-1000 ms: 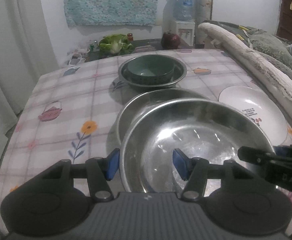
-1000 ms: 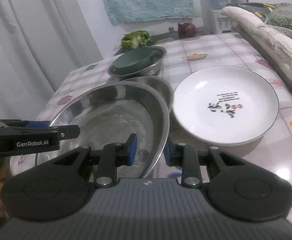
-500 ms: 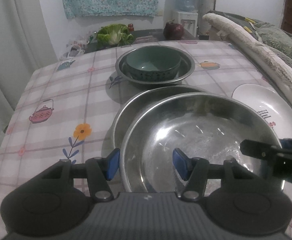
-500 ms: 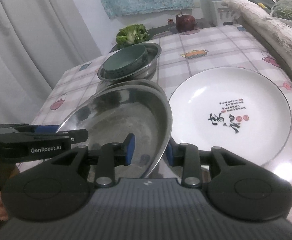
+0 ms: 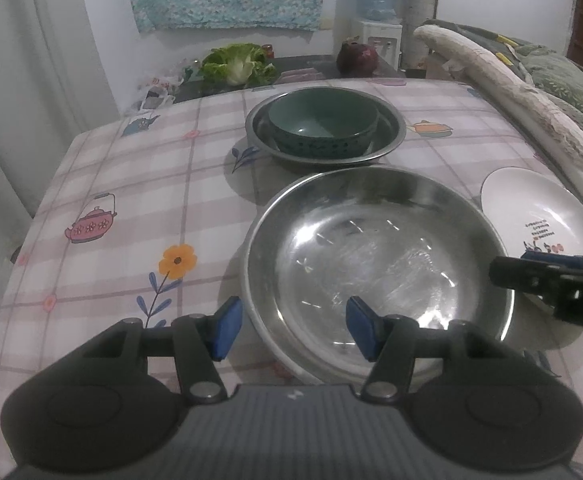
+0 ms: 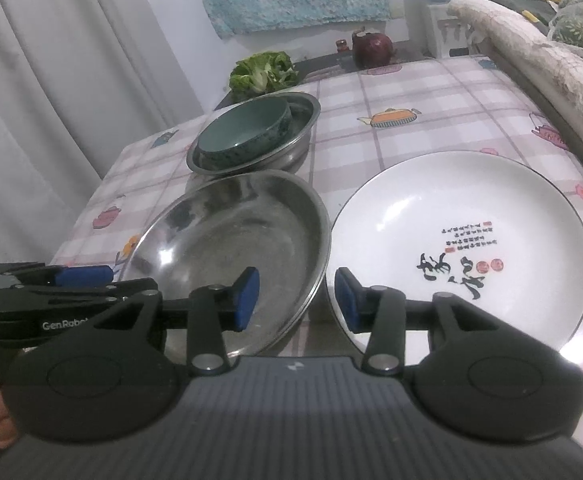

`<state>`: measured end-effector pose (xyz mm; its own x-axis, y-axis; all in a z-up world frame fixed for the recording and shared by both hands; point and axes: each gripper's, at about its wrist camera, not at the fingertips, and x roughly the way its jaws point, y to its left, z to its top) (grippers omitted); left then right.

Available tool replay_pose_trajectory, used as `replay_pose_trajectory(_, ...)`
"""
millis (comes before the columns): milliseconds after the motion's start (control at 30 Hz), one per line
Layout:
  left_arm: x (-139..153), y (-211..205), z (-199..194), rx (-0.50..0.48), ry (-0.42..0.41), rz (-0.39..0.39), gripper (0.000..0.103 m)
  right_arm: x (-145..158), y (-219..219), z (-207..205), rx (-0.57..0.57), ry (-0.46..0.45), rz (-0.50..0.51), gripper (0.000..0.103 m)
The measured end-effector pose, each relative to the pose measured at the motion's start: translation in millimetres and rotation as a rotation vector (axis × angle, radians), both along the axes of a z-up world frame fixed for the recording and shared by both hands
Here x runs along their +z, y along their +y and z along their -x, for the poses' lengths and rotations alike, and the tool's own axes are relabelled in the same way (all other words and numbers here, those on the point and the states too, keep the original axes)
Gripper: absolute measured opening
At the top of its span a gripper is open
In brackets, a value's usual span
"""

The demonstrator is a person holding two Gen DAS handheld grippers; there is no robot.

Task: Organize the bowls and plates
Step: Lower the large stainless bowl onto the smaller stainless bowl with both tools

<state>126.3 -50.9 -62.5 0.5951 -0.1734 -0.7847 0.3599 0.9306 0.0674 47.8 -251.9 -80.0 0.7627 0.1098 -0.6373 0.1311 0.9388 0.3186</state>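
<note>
Steel plates (image 5: 379, 264) sat stacked, one nested in another, near the front edge of a table covered by a checked cloth (image 5: 131, 184) printed with teapots and flowers. In the right wrist view the doubled rims showed at the stack's (image 6: 243, 236) right edge.

Each gripper straddled that stack's rim. The left gripper (image 5: 291, 326) stood about half open, with one blue pad outside the near left rim and the other over the inside of the top plate; neither pad pressed on the metal. The right gripper (image 6: 297, 298) was opening, its pads clear on either side of the stack's right rim and no longer gripping it.

Just to the right of the stack lay a white plate (image 6: 463, 248) with black and red calligraphy. Behind the stack, farther along the table, a green bowl (image 5: 323, 124) rested inside a steel bowl (image 5: 391, 136).

Beyond the table's far end were a leafy green vegetable (image 5: 237, 64) and a dark red round object (image 5: 357, 58). A pale curtain (image 6: 51, 80) hung on the left.
</note>
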Motion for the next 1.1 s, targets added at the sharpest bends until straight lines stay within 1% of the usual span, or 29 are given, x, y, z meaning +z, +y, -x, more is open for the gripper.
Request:
replay_pose_trajectory(233, -4, 0, -1, 0.014, 0.003, -0.004, 0.059, -3, -6, 2, -0.013, 0.006, -0.012, 0.043)
replay_pose_trajectory(367, -9, -2, -5, 0.042, -0.017, -0.036, 0.057, -4, -6, 8, -0.016, 0.006, -0.015, 0.044)
replay_pose_trajectory(400, -11, -3, -7, 0.051, -0.020, -0.051, 0.051, -4, -6, 9, -0.016, 0.006, -0.015, 0.044)
replay_pose_trajectory(433, -14, -4, -9, 0.061, -0.022, -0.068, 0.047, -4, -6, 11, -0.016, 0.006, -0.016, 0.044)
replay_pose_trajectory(500, -20, -3, -12, 0.081, -0.013, -0.101, 0.033, -4, -6, 13, -0.019, 0.006, -0.018, 0.044)
replay_pose_trajectory(533, -22, -1, -13, 0.089, -0.003, -0.101, 0.033, -4, -6, 15, -0.020, 0.005, -0.018, 0.044)
replay_pose_trajectory(600, -21, 5, -12, 0.094, 0.002, -0.073, 0.033, -3, -6, 17, -0.025, 0.004, -0.016, 0.044)
replay_pose_trajectory(800, -20, 17, -7, 0.110, -0.017, -0.113, 0.031, -3, -8, 22, -0.037, 0.005, -0.019, 0.044)
replay_pose_trajectory(933, -20, 35, -8, 0.137, 0.004, -0.094, 0.031, -4, -7, 23, -0.034, 0.006, -0.024, 0.044)
replay_pose_trajectory(1000, -19, 41, -6, 0.142, 0.010, -0.082, 0.035, -5, -7, 24, -0.032, 0.006, -0.026, 0.044)
replay_pose_trajectory(1067, -18, 43, -5, 0.140, 0.008, -0.076, 0.036, -6, -6, 25, -0.030, 0.006, -0.029, 0.044)
replay_pose_trajectory(1100, -18, 43, -3, 0.135, 0.003, -0.081, 0.039, -6, -5, 25, -0.032, 0.005, -0.028, 0.044)
